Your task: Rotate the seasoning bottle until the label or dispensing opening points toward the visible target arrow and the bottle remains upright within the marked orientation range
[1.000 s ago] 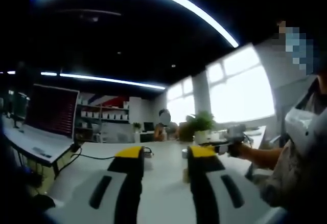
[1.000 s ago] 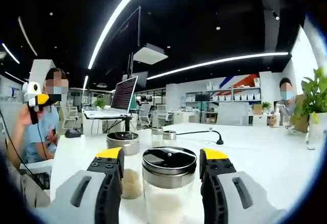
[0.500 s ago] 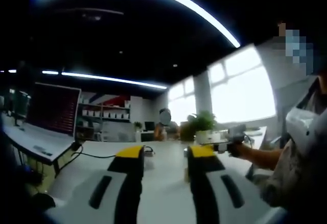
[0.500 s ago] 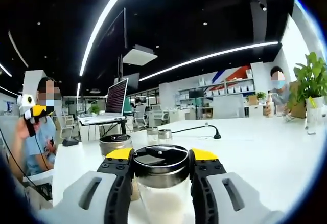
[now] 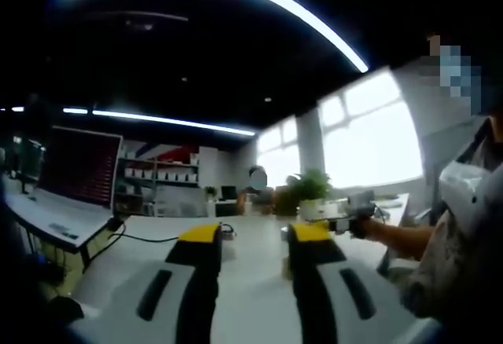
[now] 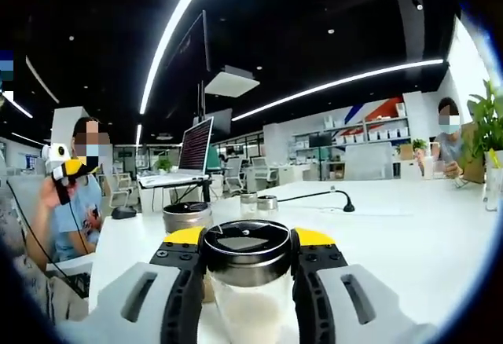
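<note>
A clear glass seasoning bottle with a dark, steel-rimmed lid (image 6: 247,269) stands upright on the white table (image 6: 409,226), clamped at its lid between the yellow-tipped fingers (image 6: 182,238) of the right gripper (image 6: 247,242) — white granules show through the glass below. In the right gripper view, four lidded containers can be counted: the gripped bottle, a wider steel-lidded jar (image 6: 188,217) just behind it to the left, and two small steel-capped shakers (image 6: 258,203) side by side farther back. Beyond the shakers a black cable (image 6: 314,196) runs across the table top, and an open laptop on a stand (image 6: 189,159) sits at the far left end. A potted green plant (image 6: 489,136) rises at the right edge. The left gripper (image 6: 67,170), white with a yellow tip, is seen held up in a hand at the far left of that view, well apart from the bottle.

In the left gripper view, the left gripper's (image 5: 251,238) own two fingers (image 5: 200,238) stand parted with nothing between them — only bare table beyond. The right gripper (image 5: 350,214) appears at the end of an outstretched forearm (image 5: 397,238) near a second green plant (image 5: 310,187); the bottle it grips is too small and blurred to make out there. One laptop (image 5: 75,175) stands open on the left, a cable (image 5: 153,240) trailing from it.
</note>
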The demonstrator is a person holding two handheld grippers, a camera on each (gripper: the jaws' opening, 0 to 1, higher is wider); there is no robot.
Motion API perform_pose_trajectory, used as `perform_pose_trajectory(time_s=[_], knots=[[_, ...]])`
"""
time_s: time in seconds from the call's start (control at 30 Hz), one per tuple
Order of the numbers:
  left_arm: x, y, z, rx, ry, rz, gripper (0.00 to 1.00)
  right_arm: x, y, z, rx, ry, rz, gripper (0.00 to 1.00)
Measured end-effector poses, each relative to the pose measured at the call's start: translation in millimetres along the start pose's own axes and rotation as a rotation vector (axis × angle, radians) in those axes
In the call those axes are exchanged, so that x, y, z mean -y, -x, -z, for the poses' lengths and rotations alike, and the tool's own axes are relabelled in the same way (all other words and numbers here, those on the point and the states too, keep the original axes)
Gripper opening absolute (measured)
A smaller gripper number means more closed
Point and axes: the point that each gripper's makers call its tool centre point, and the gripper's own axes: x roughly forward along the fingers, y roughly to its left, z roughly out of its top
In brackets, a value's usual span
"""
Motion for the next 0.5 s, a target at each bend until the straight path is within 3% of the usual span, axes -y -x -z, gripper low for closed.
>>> perform_pose_trajectory(time_s=[0.5], knots=[[-0.5, 1.1, 2.3, -0.003, -0.001, -0.003, 0.35, -3.1, 1.1, 0.4, 0.003, -0.006, -0.026, 0.42]])
